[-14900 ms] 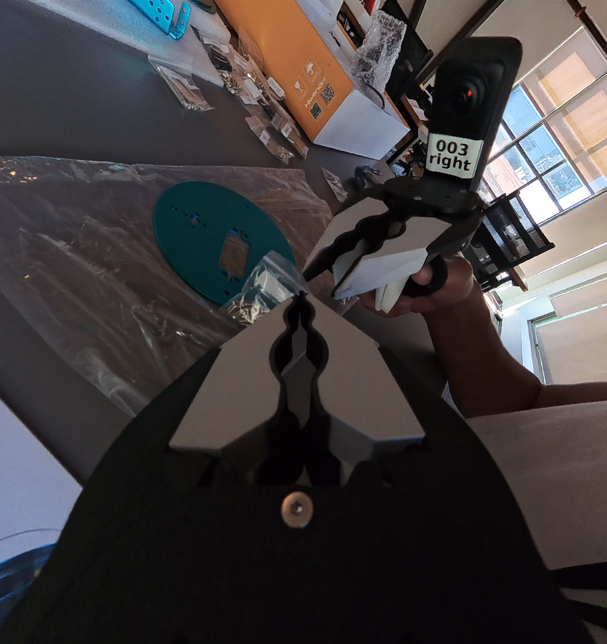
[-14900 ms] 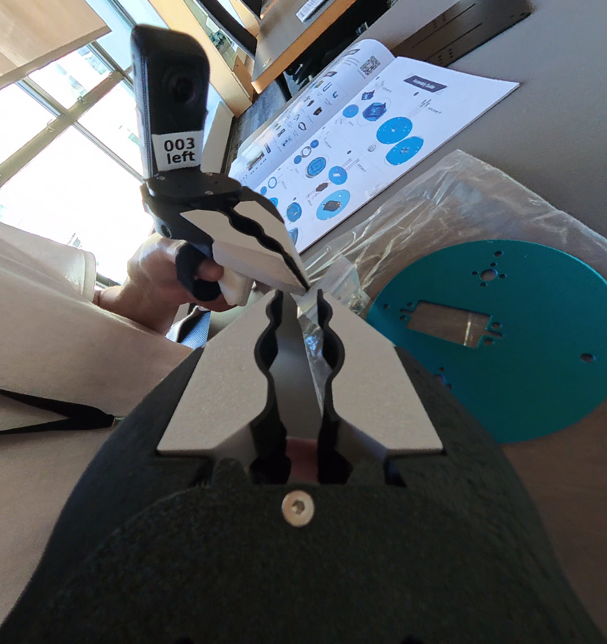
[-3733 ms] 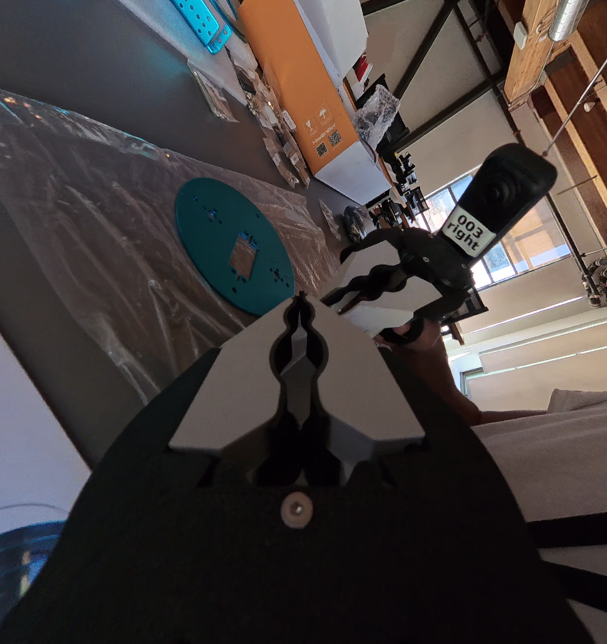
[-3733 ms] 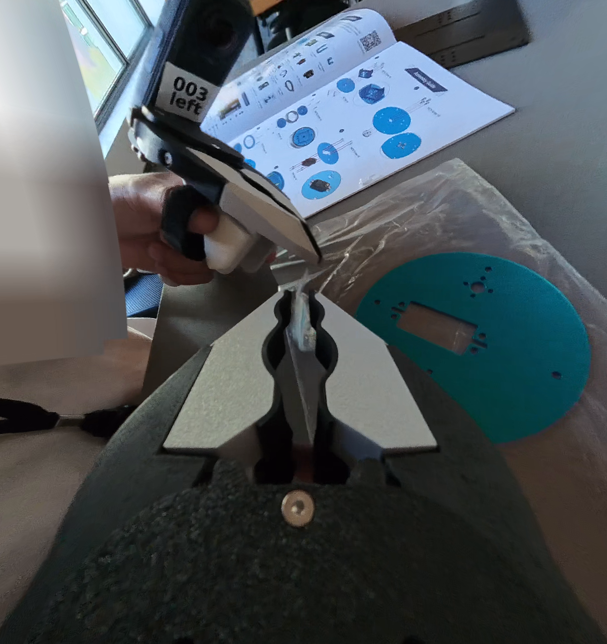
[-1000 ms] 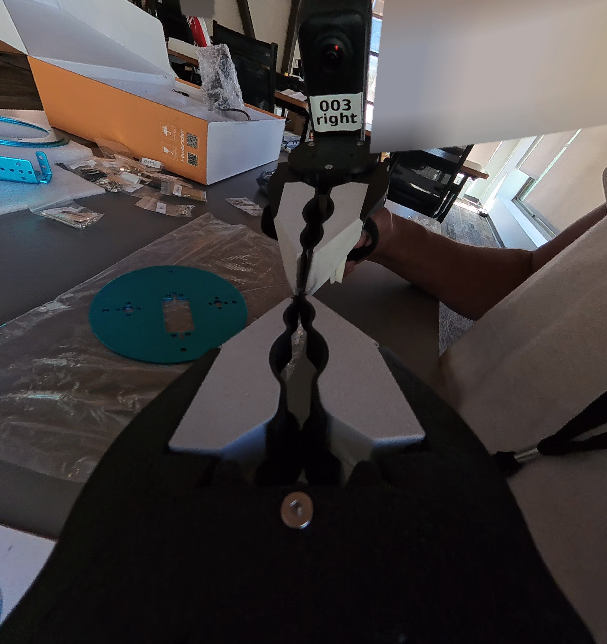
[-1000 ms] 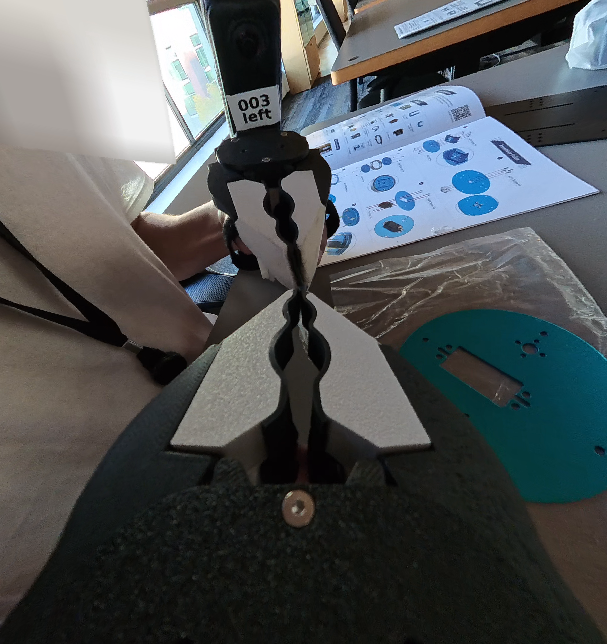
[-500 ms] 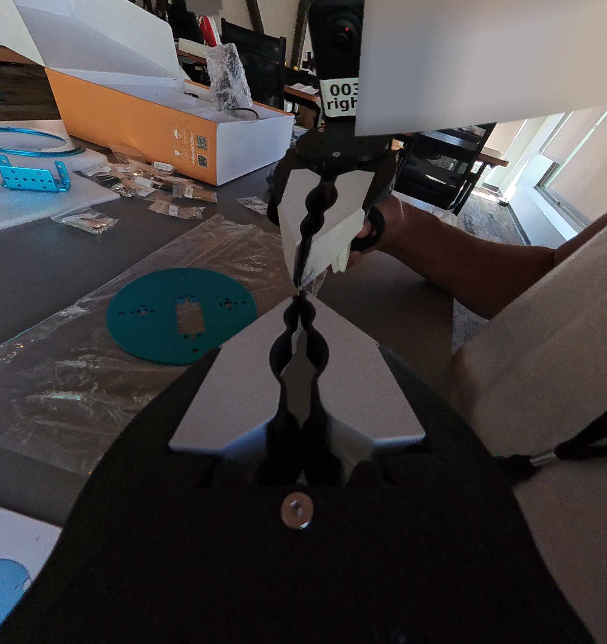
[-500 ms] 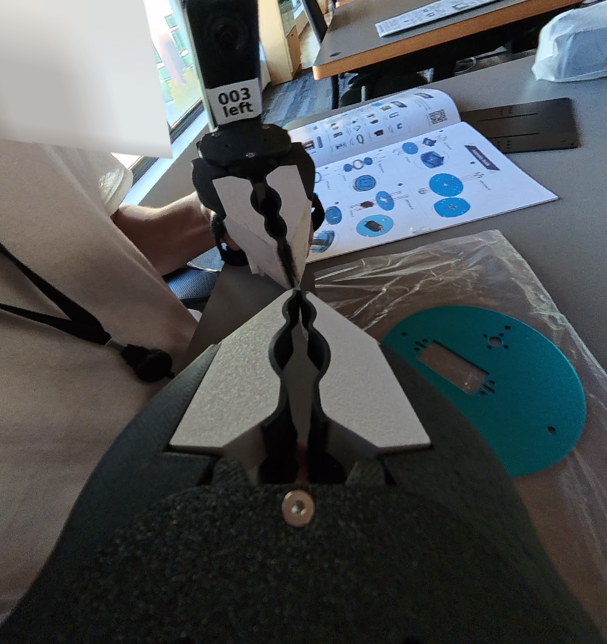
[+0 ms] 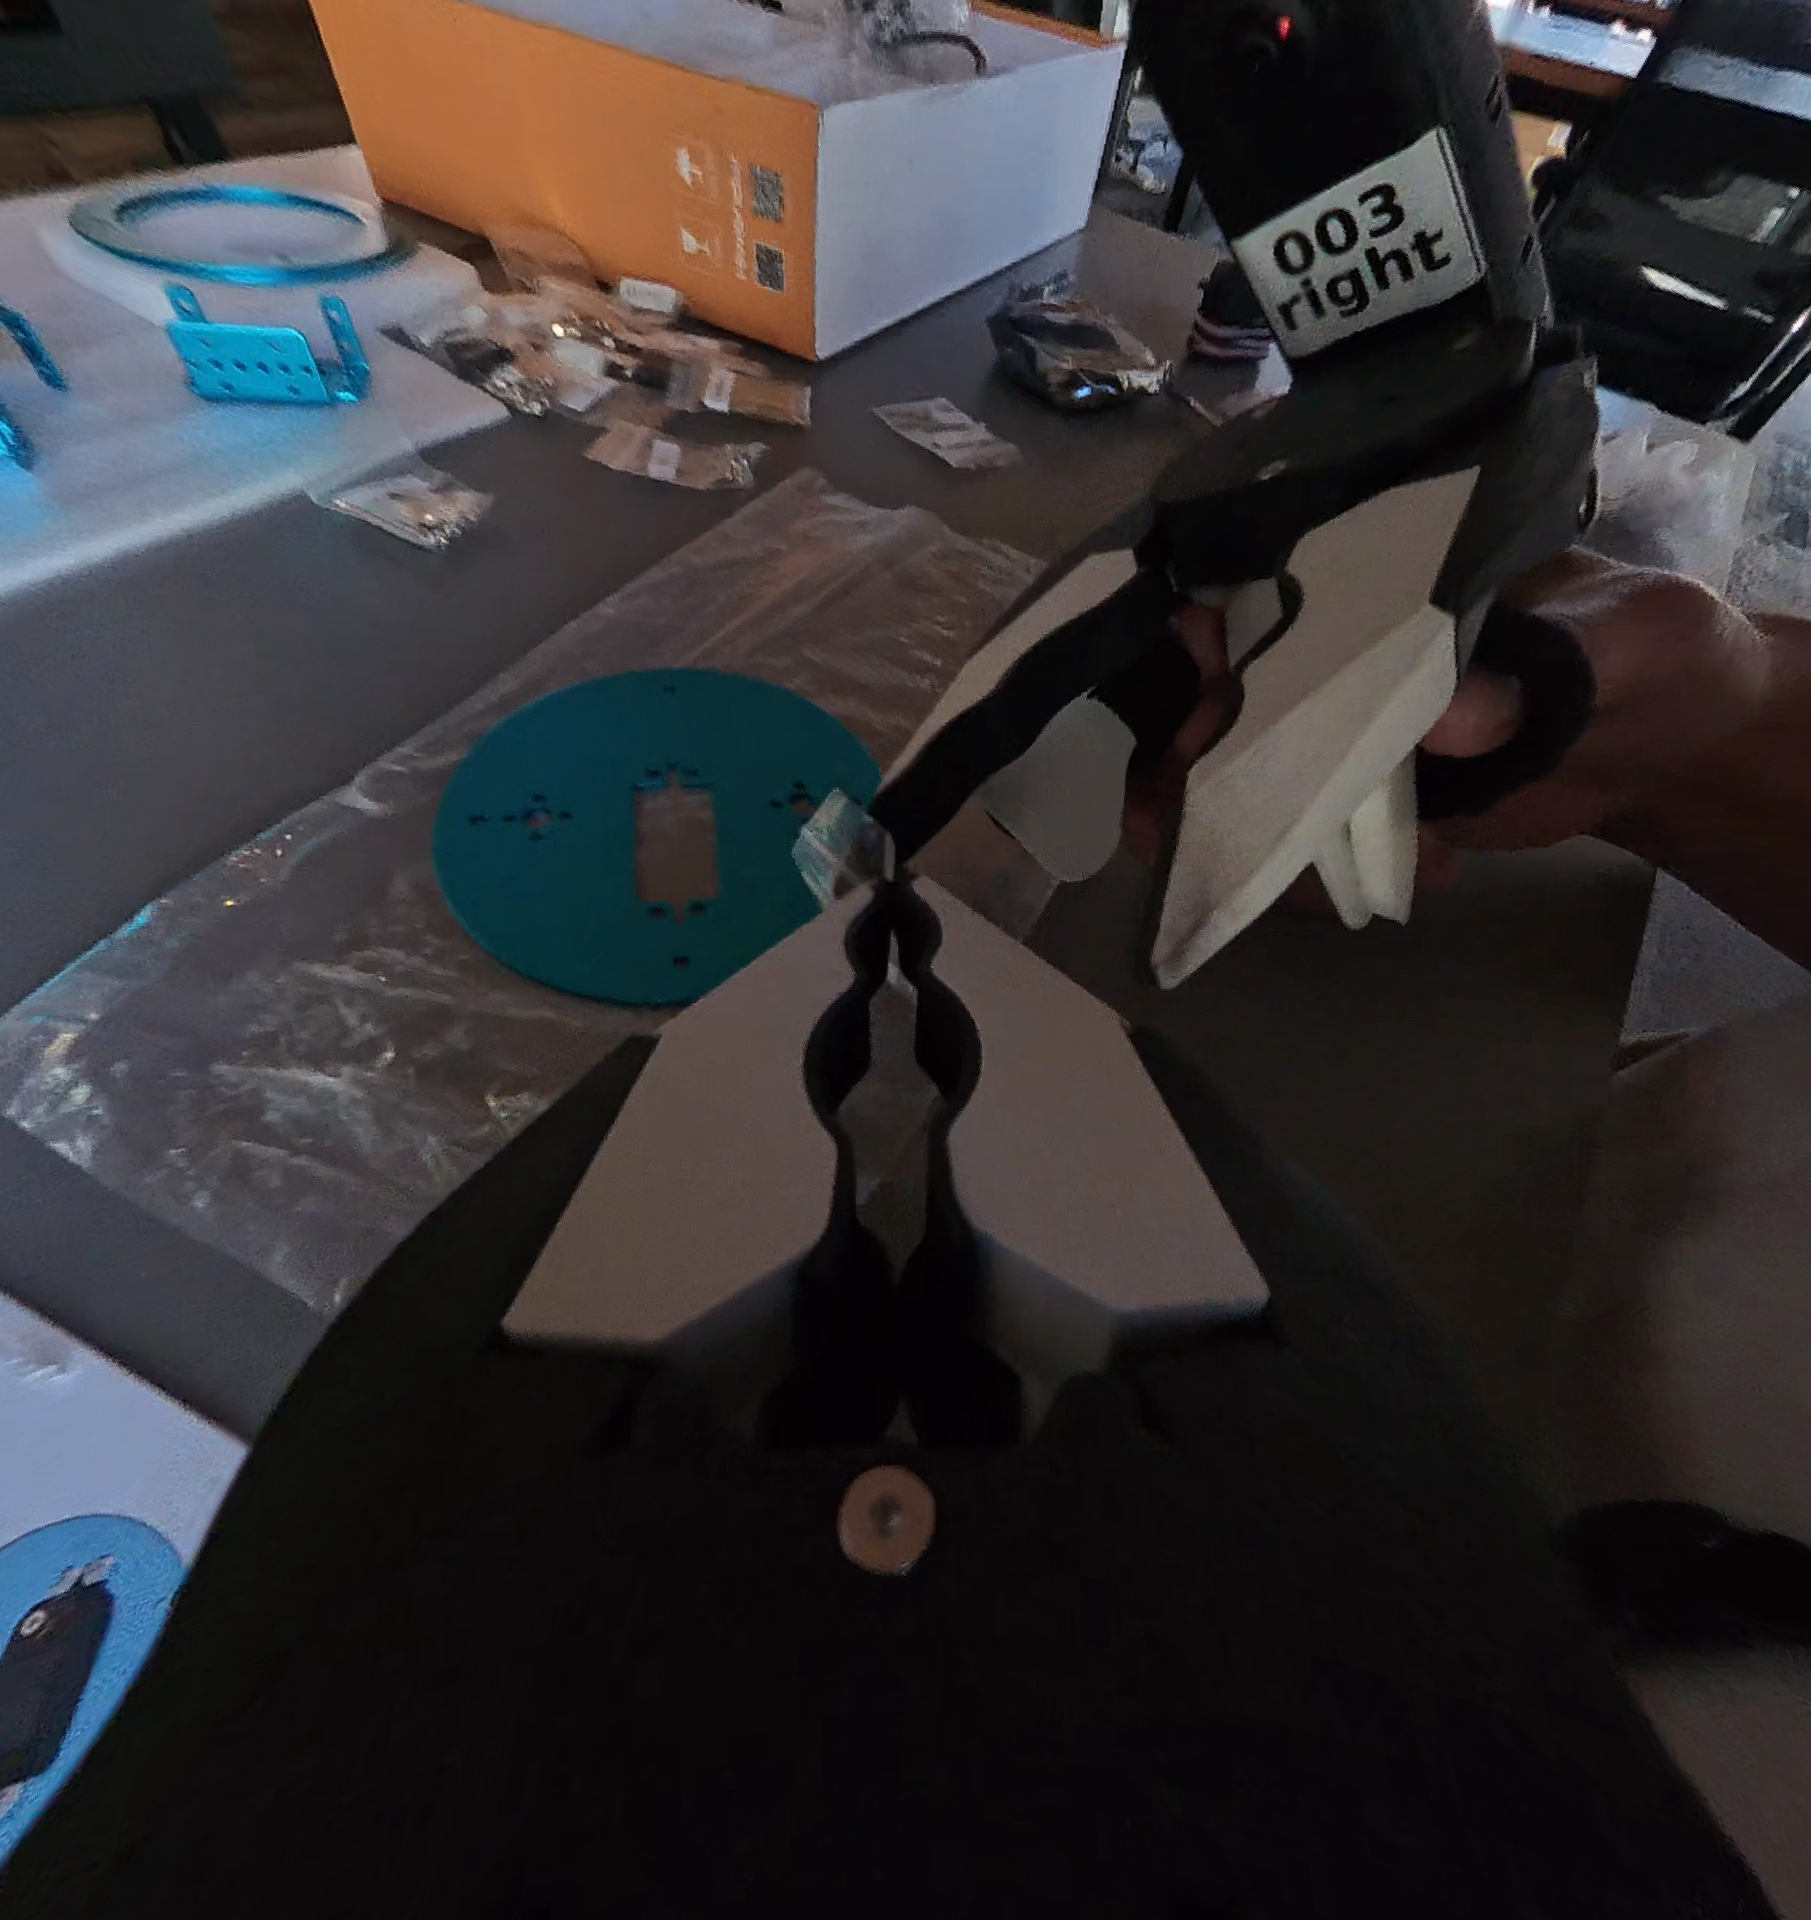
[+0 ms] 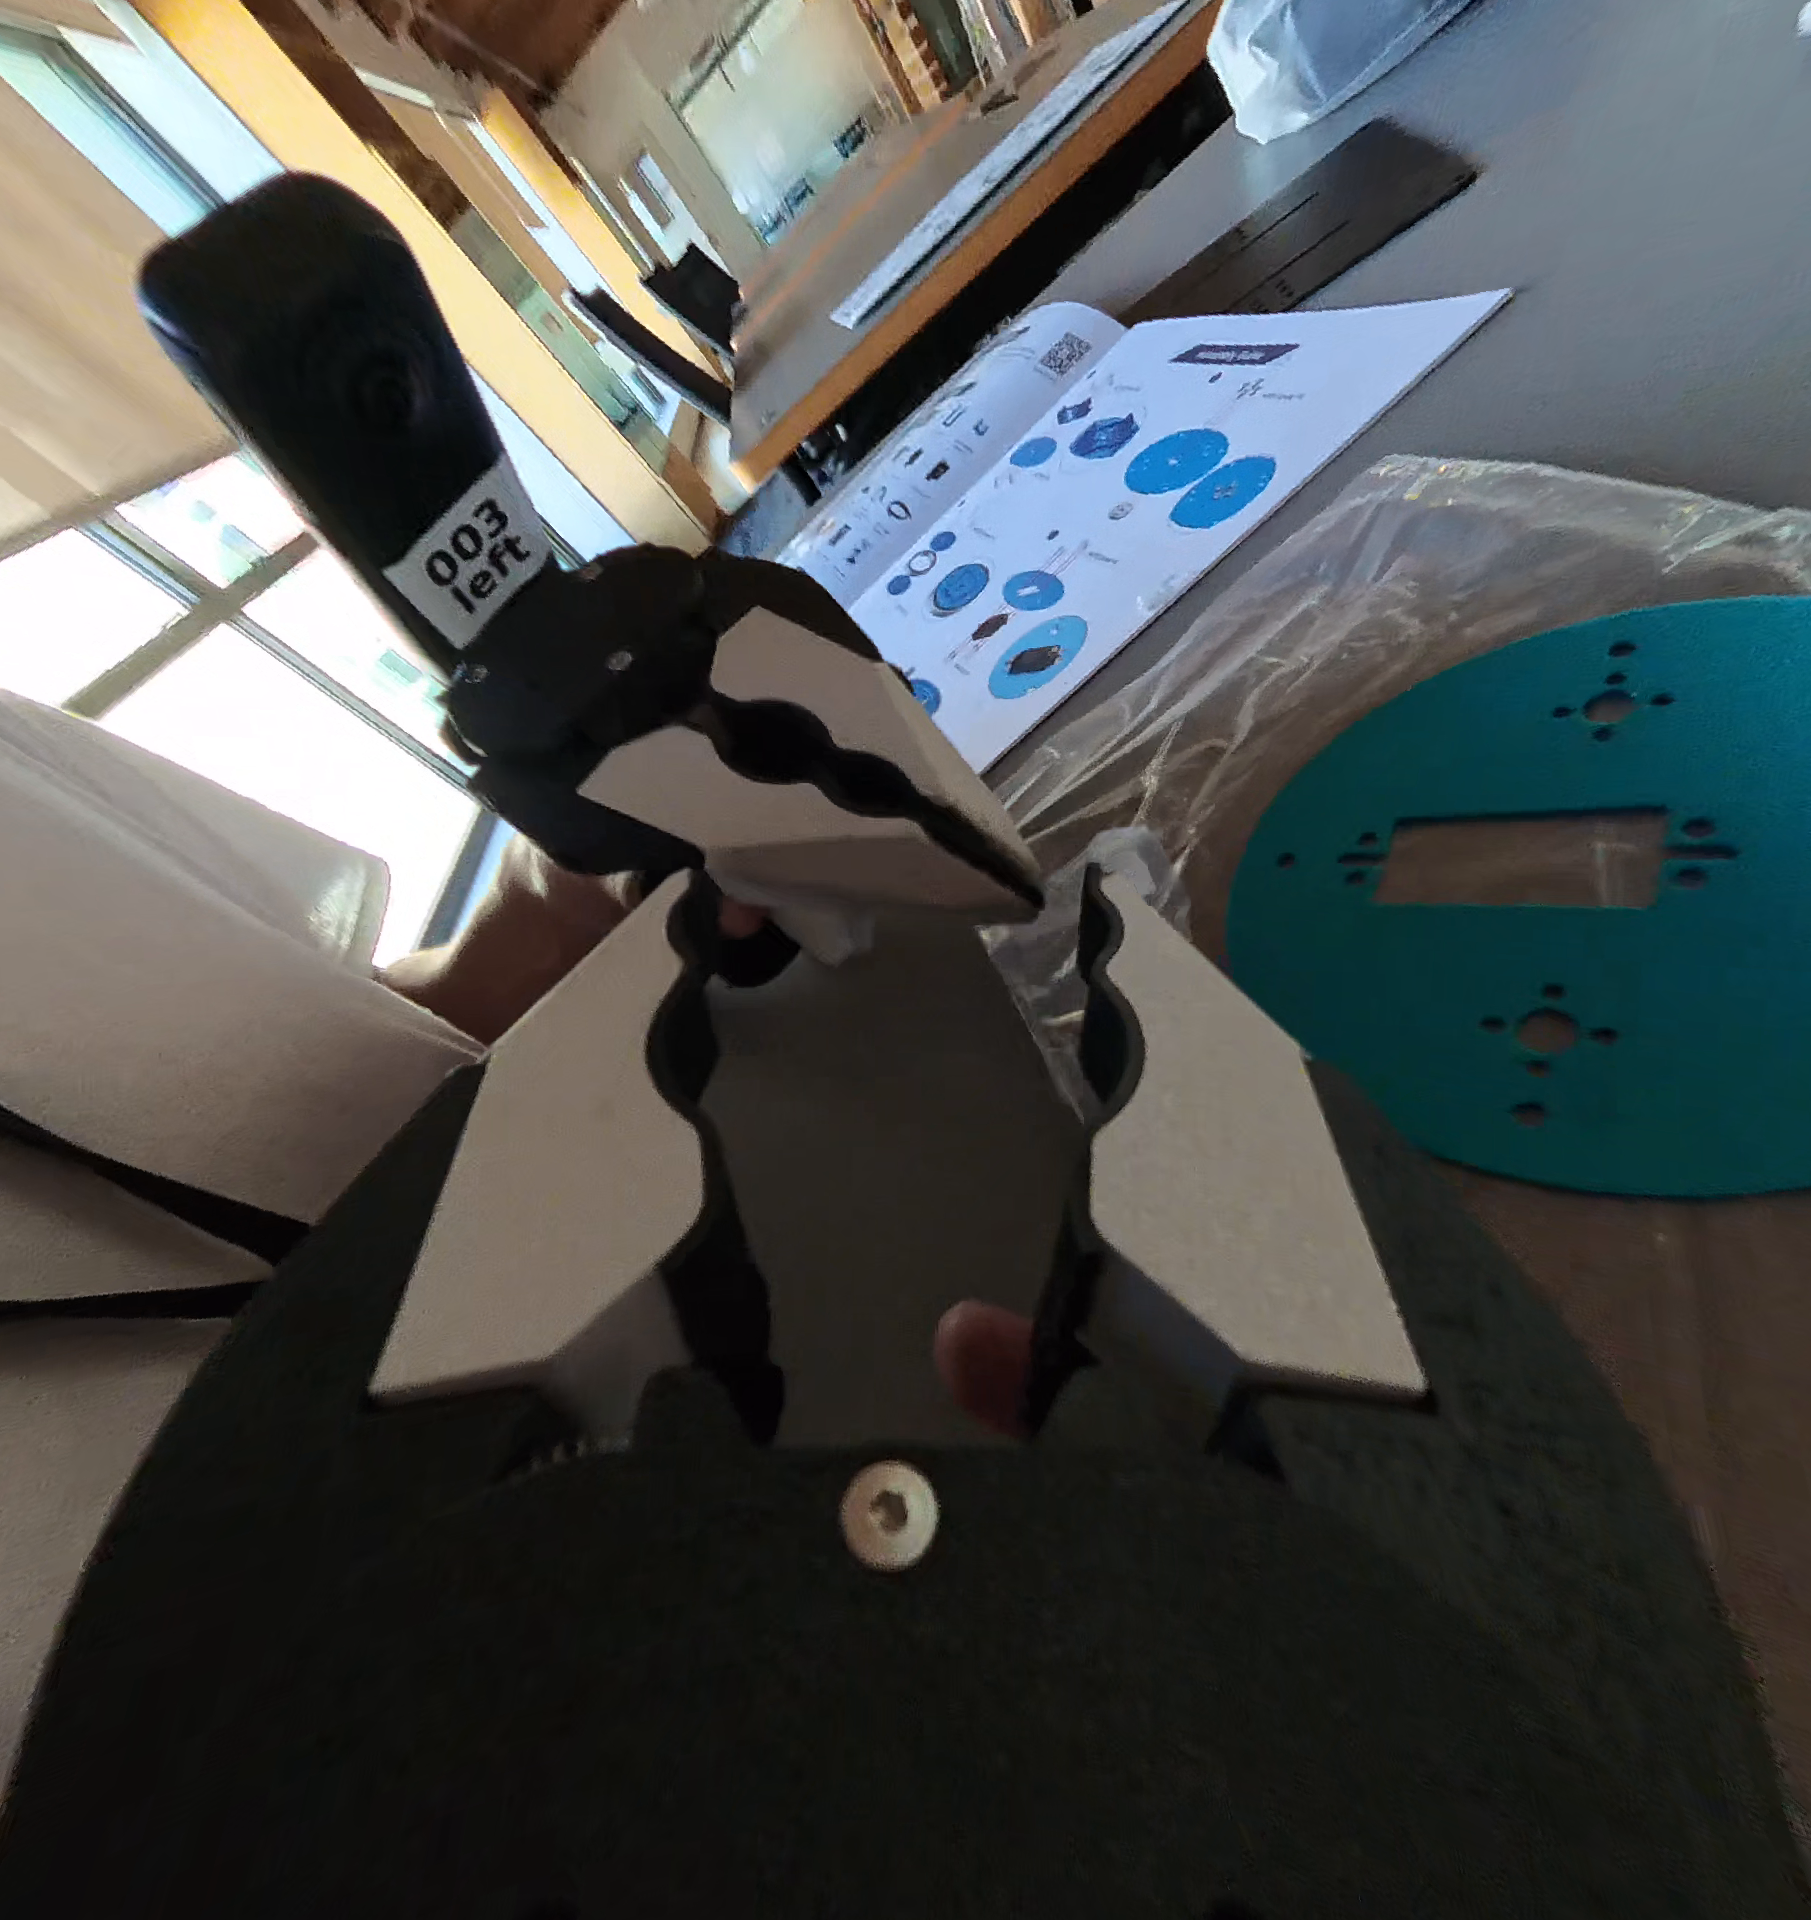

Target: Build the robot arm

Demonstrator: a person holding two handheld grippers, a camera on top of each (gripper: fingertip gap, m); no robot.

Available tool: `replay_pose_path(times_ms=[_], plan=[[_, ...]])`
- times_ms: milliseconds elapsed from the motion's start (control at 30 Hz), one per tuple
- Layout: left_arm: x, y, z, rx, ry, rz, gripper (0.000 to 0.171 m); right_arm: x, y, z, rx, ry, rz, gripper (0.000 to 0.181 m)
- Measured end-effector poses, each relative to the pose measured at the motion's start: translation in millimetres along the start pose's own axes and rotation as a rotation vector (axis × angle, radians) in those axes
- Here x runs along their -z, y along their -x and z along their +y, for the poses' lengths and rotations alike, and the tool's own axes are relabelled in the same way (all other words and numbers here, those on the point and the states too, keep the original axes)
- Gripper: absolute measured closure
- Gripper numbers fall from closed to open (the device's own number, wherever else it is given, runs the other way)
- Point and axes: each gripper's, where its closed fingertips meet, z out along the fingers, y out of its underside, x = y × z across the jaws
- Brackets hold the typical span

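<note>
My left gripper (image 9: pixel 890 896) is shut on a small clear plastic bag (image 9: pixel 836 837), whose crumpled end sticks out past the tips. My right gripper (image 10: pixel 890 891) is open and holds nothing. It shows in the left wrist view (image 9: pixel 1026 899) with its jaws spread, one finger (image 9: pixel 994 748) right by the bag. The left gripper also shows in the right wrist view (image 10: pixel 1026 889), its shut tips between my open right fingers, with the bag (image 10: pixel 1046 961) hanging below them. A teal round plate (image 9: pixel 589 831) with a rectangular cut-out lies on the table beyond.
The teal plate (image 10: pixel 1545 997) rests on a clear plastic sheet (image 9: pixel 257 1049). An open illustrated booklet (image 10: pixel 1171 488) lies to the left. An orange and white box (image 9: pixel 672 156), blue metal brackets (image 9: pixel 257 358) and small parts bags (image 9: pixel 662 416) sit farther back. Only a small space, under 4 cm, lies between the two pairs of fingers. Between my right fingertips and the teal round plate (image 9: pixel 589 831) there is roughly 9 centimetres. Look for it in the right wrist view (image 10: pixel 1569 748) too.
My right gripper has opened and let go of the small bag. My left gripper stays shut on it. Both grippers have tilted and dropped closer to the table.
</note>
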Motion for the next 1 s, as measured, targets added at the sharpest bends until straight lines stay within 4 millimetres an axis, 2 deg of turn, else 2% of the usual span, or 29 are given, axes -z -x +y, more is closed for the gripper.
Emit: replay_pose_path(times_ms=[67,167,267,400,600,767,867,1000], plan=[[2,-5,0,-0.005,-0.007,0.043,0.171,3,3,0,-0.047,-0.021,-0.047,0.117],[4,-14,6,0.0,0.033,0.124,0.171,10,6,-6,-0.095,-0.063,-0.11,0.134],[4,-11,8,0.029,0.045,0.127,0.171,9,6,-8,-0.118,-0.054,-0.138,0.151],[6,-7,6,0.056,0.032,0.141,0.171,4,-2,-2,-0.115,-0.001,-0.084,0.176],[11,7,7,0.167,0.022,0.119,0.171,14,-23,-1,-0.031,0.03,0.077,0.171],[11,5,6,0.193,0.012,0.151,0.171,0,-18,7,0.124,0.1,0.149,0.16],[12,4,1,0.258,-0.021,0.193,0.171,-7,-9,5,0.121,0.084,0.085,0.153],[13,4,-4,0.363,-0.062,0.251,0.171,-4,-15,0,0.102,0.054,0.096,0.169]])
